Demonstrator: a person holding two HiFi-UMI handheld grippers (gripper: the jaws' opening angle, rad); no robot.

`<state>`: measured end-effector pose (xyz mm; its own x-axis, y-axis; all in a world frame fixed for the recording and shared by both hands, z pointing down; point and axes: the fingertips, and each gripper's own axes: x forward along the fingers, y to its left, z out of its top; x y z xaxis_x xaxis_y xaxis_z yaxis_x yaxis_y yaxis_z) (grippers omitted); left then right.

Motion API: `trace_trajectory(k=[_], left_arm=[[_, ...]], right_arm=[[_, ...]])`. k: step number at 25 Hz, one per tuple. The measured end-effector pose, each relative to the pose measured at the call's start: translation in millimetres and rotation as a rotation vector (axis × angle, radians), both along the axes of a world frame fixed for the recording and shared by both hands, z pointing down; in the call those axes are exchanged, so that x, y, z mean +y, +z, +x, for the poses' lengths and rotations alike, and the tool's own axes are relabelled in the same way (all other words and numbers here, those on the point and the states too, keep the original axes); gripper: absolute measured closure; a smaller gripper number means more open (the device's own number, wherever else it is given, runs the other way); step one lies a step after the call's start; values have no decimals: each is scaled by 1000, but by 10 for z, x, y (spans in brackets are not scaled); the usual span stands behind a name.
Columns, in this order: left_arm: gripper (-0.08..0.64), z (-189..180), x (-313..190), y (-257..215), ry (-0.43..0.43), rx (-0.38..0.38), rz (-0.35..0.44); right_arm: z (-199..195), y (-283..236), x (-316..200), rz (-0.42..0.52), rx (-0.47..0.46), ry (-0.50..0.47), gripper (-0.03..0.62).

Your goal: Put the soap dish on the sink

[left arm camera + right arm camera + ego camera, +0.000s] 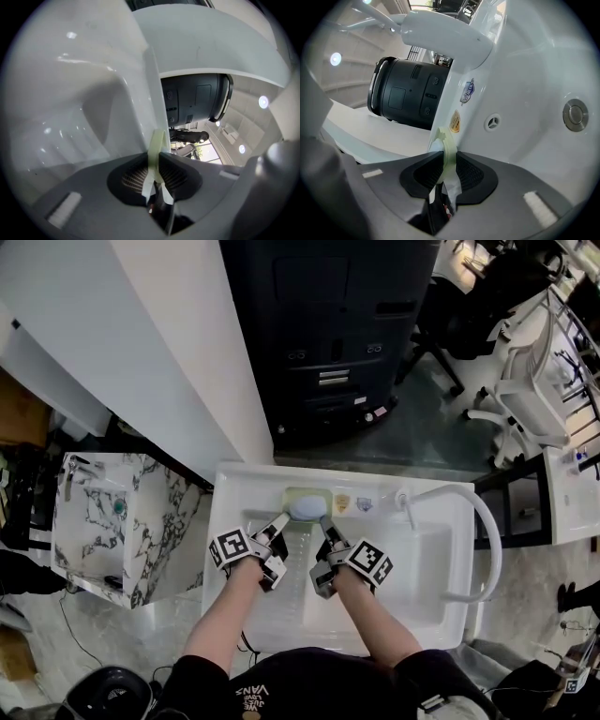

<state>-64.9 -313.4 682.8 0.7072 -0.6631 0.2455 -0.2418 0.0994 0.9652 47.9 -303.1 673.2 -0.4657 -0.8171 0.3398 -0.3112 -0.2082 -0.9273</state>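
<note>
The pale green soap dish [292, 496] sits at the back ledge of the white sink [427, 563], with a bluish-white soap [304, 508] on it. My left gripper [280, 521] is shut on the dish's left edge and my right gripper [324, 522] on its right edge. In the left gripper view the thin green rim [157, 143] is pinched between the dark pads of that gripper [157, 161]. The right gripper view shows the same: the green rim [448, 143] is clamped in the right gripper [449, 165]. The dish's underside is hidden.
A curved white faucet [473, 521] rises at the sink's right. The basin wall shows an overflow hole [491, 123] and a drain button [575, 114]. A tall black printer [328, 334] stands behind the sink, a marble-patterned unit [127, 521] to the left, and an office chair [525, 399] far right.
</note>
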Motion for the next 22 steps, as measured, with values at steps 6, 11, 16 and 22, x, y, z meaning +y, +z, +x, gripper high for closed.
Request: trace_trajectory(k=[6,11,16,22], left_arm=[[445,-4,-12,-11,-2,11,5],[445,11,-9,-68,-6,38,25],[417,25,-19,-118,-13,54,41],[382,16,-12,-175,7,22,76]], right_arm=[[-14,-29,-36,13,0,-7,515],[-28,-70,-30,40,9,-26,499],[14,-110,-31,65,44,-34,471],[34,-110,39,89,124,-82,469]])
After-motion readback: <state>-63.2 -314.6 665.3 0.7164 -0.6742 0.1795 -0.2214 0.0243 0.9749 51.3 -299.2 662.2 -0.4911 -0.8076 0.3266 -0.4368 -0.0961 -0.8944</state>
